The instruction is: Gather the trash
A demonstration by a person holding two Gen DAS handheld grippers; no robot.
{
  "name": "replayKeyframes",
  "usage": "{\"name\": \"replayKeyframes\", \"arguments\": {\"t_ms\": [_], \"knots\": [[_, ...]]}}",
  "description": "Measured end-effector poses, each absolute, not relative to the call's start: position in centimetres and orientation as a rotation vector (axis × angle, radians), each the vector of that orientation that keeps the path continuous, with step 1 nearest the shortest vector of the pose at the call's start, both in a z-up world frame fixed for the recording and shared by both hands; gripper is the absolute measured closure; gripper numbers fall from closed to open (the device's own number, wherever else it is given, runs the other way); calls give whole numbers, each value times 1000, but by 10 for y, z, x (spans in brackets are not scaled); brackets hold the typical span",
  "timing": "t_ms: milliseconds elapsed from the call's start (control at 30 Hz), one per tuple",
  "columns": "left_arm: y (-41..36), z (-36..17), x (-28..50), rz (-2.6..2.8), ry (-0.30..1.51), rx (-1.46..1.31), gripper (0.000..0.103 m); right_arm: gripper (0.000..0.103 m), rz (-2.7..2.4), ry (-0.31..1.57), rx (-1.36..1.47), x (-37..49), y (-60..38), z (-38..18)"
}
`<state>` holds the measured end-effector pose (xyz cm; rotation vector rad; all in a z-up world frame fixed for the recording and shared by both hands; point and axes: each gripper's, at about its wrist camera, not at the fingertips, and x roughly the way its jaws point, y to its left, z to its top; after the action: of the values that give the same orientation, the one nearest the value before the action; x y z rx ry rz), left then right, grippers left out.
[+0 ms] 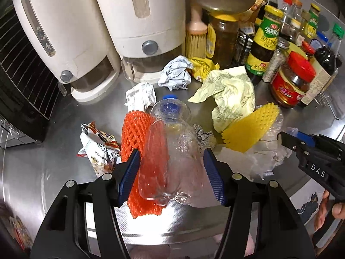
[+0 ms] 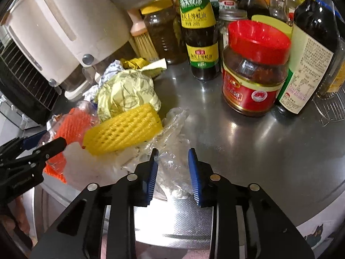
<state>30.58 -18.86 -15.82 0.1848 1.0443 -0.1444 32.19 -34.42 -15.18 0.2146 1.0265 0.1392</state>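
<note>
A clear plastic bottle (image 1: 179, 151) with a blue cap lies between the blue pads of my left gripper (image 1: 171, 153), which press on its sides. An orange foam net (image 1: 133, 131) lies against the bottle's left side. My right gripper (image 2: 173, 152) straddles a crumpled clear plastic bag (image 2: 170, 166); its pads stand apart and do not squeeze it. Beside the bag lie a yellow foam net (image 2: 123, 129) and crumpled pale yellow paper (image 2: 127, 90). White tissue (image 1: 140, 96), a snack wrapper (image 1: 97, 144), a foil ball (image 1: 203, 136) and crumpled grey paper (image 1: 175, 73) lie around.
Everything lies on a steel counter (image 2: 248, 146). Two white dispensers (image 1: 64, 32) stand at the back left, beside a black wire-fronted appliance (image 1: 19, 75). A brush (image 1: 195, 41), sauce bottles (image 2: 198, 21) and a red-lidded jar (image 2: 254, 71) crowd the back right.
</note>
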Motion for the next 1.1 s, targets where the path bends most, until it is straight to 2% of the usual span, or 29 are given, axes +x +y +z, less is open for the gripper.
{"name": "replayKeyframes", "arguments": {"t_ms": [100, 467, 500, 567, 1100], "knots": [[-188, -161, 310, -140, 1054, 187, 46, 86, 147, 1040, 220, 325, -343, -158], [-199, -174, 321, -147, 1098, 199, 46, 87, 145, 1040, 201, 328, -333, -162], [-199, -172, 320, -149, 1086, 194, 46, 95, 140, 1035, 204, 327, -334, -161], [-199, -168, 318, -146, 1067, 198, 46, 99, 124, 1012, 194, 323, -337, -156], [-171, -116, 269, -111, 947, 144, 47, 100, 83, 920, 194, 275, -347, -107]]}}
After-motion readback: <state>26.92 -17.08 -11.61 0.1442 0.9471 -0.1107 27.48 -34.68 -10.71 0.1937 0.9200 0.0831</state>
